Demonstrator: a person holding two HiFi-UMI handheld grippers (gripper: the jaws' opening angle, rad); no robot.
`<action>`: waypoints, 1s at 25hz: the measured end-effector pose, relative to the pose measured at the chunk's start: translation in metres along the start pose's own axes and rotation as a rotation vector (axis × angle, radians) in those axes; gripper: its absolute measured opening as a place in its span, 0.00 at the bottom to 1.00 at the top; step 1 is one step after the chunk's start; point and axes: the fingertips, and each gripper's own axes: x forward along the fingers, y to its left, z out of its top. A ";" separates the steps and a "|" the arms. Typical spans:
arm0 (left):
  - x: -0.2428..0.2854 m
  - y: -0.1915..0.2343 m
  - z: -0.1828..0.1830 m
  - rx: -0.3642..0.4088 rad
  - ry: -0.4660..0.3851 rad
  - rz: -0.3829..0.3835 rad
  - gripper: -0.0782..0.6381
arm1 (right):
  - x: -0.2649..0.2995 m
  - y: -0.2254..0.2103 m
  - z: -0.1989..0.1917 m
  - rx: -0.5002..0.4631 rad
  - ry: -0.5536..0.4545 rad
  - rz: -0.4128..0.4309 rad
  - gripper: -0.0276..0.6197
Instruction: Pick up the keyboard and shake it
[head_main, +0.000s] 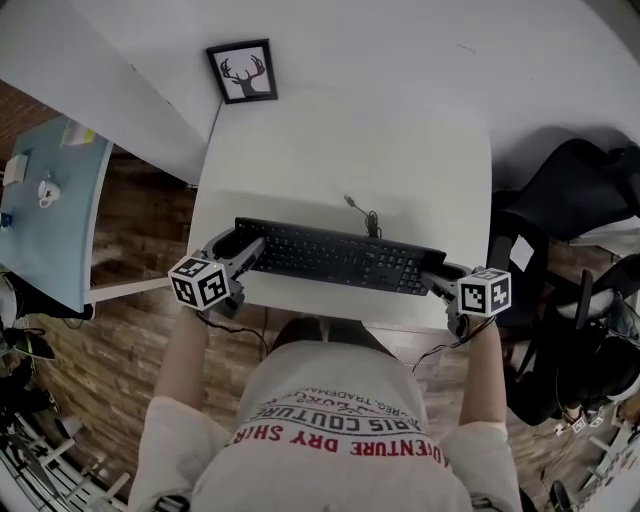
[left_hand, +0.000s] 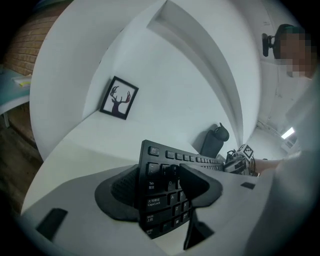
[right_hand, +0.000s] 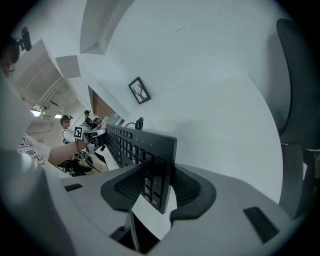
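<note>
Keyboard (head_main: 335, 255), one only, black, stretches left to right over the near part of the single white counter (head_main: 350, 160). Two tongs grip it: left tongs (head_main: 243, 250) pinch its left end, right tongs (head_main: 437, 280) pinch its right end, each pair closed on the keyed edge in its own gripper view. One framed antler picture (head_main: 243, 71) stands beyond the counter's far left corner.
</note>
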 end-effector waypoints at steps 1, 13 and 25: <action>0.002 0.002 -0.006 -0.014 0.018 0.002 0.45 | 0.003 -0.002 -0.004 0.014 0.010 0.004 0.32; 0.026 0.028 -0.050 -0.117 0.155 0.054 0.46 | 0.036 -0.027 -0.029 0.122 0.113 0.017 0.32; 0.034 0.038 -0.059 -0.177 0.157 0.110 0.46 | 0.046 -0.038 -0.022 0.149 0.115 0.027 0.32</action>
